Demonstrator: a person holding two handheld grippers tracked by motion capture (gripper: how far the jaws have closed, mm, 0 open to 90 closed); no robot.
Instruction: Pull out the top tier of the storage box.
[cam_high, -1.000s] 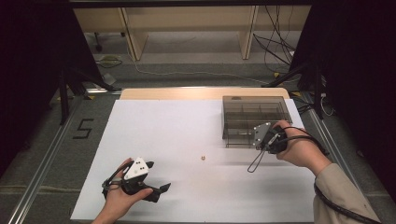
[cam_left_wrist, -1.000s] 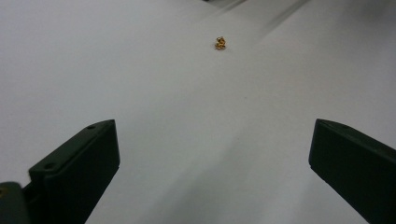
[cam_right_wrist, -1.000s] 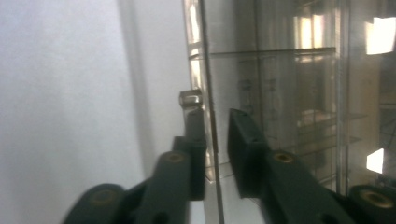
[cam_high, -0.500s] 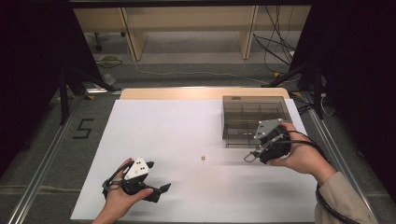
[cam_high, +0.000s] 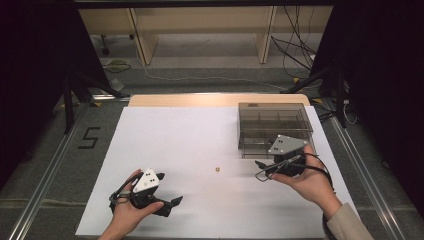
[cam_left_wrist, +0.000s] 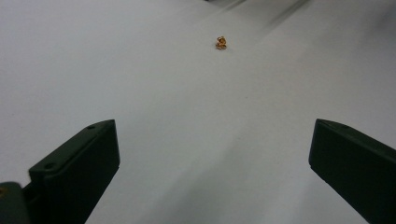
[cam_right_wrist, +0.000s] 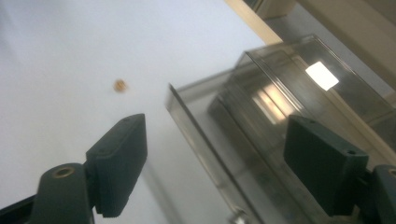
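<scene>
The white surface takes up most of the high view, a tan strip showing along its far edge. At its far right stands a smoky clear compartment box, with a drawer of the same plastic drawn out toward the person. Just in front of that drawer the right gripper sits in the person's hand; its fingers have just been opening and now stand wide apart with nothing between them, the drawer's edge running past between them in the right gripper view. At the near left the left gripper rests low on the surface, its fingers also spread wide and empty, aimed at the smallest thing here: a tiny gold piece, lying alone on bare white between the two grippers, well apart from each.

The drawer looks let go of, so the step in hand is likely turning to that piece. Picking it up calls for a near-vertical approach and a careful pinch, since it is tiny and could skid or flick away.
</scene>
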